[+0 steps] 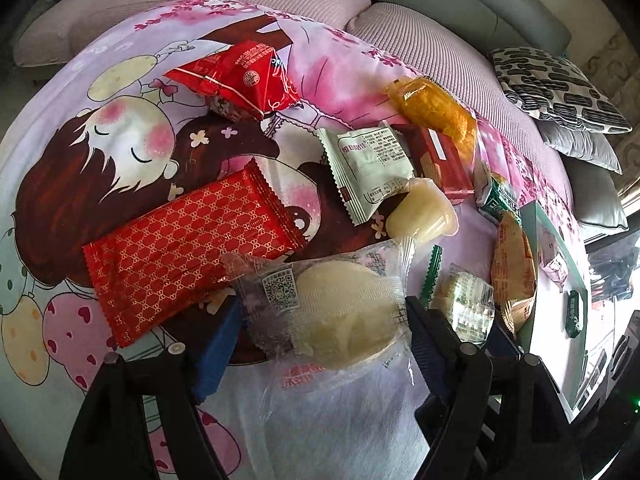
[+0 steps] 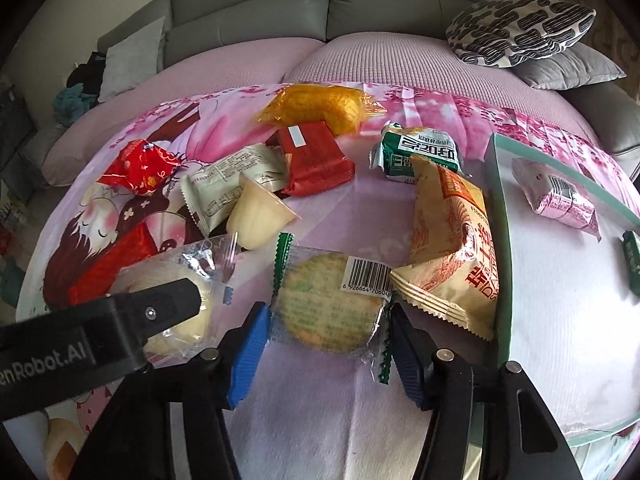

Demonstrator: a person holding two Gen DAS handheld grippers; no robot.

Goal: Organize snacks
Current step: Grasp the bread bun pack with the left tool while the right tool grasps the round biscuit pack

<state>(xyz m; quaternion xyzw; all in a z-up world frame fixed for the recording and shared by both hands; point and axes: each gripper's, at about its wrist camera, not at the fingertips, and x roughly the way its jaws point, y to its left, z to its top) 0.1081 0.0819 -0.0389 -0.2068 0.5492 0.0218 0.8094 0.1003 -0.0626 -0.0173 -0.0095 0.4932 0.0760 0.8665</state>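
Note:
Snack packets lie scattered on a cartoon-print cloth. My left gripper stands open astride a pale round pastry in clear wrap, and its blue pads do not press the pastry. One of its black fingers shows over the same pastry in the right wrist view. My right gripper is shut on a round cracker packet with green edges; both blue pads touch the wrapper's sides. That cracker packet lies just right of my left gripper.
A teal-rimmed tray at the right holds a pink packet and a small green one. Around lie a long red packet, a jelly cup, a cream-orange packet, a green-white packet and an orange cake. Sofa cushions stand behind.

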